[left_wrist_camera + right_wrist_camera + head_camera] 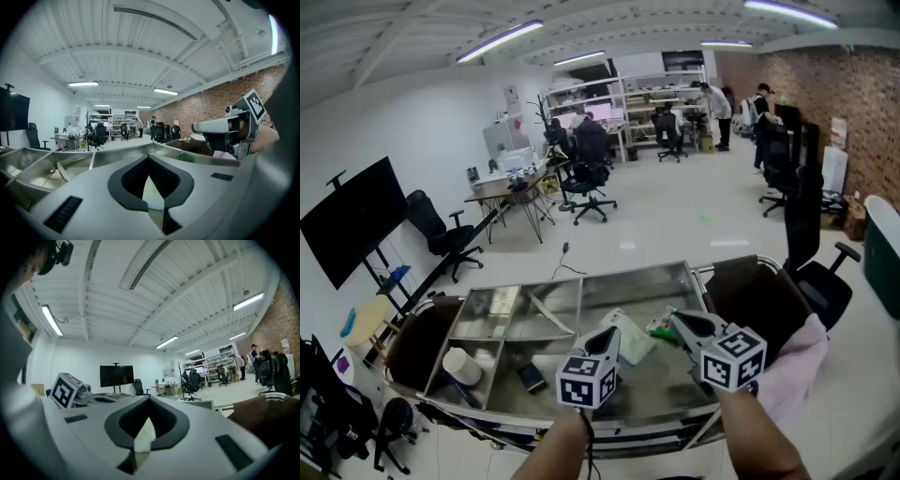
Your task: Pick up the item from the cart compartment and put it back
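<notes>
In the head view the left gripper point(611, 336) and right gripper point(675, 322) cover the six-o'clock side of a white pouch point(630, 342) and most of a green thing point(660, 329) at the pouch's two o'clock. Both forearms run off the picture at six o'clock. A small dark object point(531, 377) at the pouch's eight o'clock is too small to name, and in each gripper view the jaw bodies block the cart point(581, 278) beneath, leaving only an unidentifiable pale sliver point(153, 191) between the pads.

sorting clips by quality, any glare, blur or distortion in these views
Head view: fisheye bows the ceiling lights, soft glare on the steel cart. Left gripper view: dark round vignette, close jaws blurred, room sharper. Right gripper view: same vignette, jaws soft.
</notes>
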`<state>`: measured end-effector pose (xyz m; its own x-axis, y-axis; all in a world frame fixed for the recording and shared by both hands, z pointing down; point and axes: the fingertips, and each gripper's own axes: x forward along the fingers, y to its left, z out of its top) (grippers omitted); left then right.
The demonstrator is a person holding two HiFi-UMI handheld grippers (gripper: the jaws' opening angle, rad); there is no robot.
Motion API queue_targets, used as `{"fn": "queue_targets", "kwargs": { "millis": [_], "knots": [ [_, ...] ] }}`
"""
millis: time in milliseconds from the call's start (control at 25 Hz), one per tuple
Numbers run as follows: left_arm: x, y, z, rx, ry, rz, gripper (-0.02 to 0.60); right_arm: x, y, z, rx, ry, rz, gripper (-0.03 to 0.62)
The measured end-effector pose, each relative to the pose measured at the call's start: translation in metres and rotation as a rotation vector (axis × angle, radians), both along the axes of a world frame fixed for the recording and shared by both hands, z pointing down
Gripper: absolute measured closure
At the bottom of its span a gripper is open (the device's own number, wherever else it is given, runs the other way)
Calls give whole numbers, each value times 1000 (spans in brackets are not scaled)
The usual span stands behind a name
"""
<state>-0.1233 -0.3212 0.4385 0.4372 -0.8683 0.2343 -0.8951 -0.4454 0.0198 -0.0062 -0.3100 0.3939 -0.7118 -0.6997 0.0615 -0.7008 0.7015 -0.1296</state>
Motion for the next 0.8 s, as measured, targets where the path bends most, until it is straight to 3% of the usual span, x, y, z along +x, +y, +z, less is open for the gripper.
{"fn": "queue_targets", "kwargs": {
  "millis": [280, 400, 560, 800],
  "knots": [
    [14, -22, 23, -80, -63, 3, 580, 15, 4, -18, 31, -23, 3, 579],
    [16, -30, 32, -121, -62, -4, 443, 24, 6, -28, 50, -39, 12, 579],
    [15, -39, 41, -149, -77, -27, 364, 33, 9, -35, 70, -50, 17, 579],
    [24, -46, 48, -195, -88, -16, 353, 38, 11, -39, 79, -62, 16, 579]
  ]
}}
